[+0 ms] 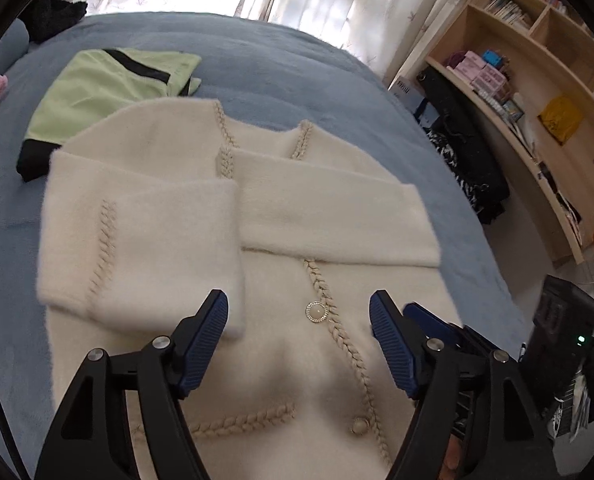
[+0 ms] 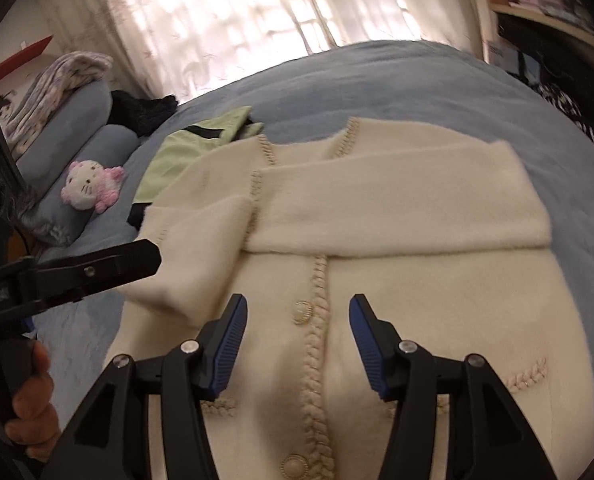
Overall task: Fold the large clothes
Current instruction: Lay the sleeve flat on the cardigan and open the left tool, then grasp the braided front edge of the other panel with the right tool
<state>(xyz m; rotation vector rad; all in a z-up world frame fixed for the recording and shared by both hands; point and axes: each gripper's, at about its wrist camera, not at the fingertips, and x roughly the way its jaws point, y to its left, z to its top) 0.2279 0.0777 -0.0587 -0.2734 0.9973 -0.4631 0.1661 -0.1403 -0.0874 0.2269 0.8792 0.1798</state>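
Note:
A cream fuzzy cardigan [image 1: 201, 216] with braided trim and pearl buttons lies front-up on the blue bed; it also shows in the right wrist view [image 2: 437, 280]. Both sleeves are folded across its chest. My left gripper [image 1: 299, 320] is open and empty, hovering over the cardigan's lower front near a button [image 1: 317, 312]. My right gripper [image 2: 297, 326] is open and empty above the button placket. The left gripper [image 2: 97, 268] also shows at the left of the right wrist view, beside the cardigan's left edge.
A folded green garment with black trim [image 1: 97, 88] lies on the bed beyond the cardigan. A pink plush toy [image 2: 91, 186] and pillows [image 2: 77, 120] are at the bed's left. A wooden bookshelf [image 1: 537, 80] and dark bags [image 1: 465, 152] stand right of the bed [image 1: 297, 64].

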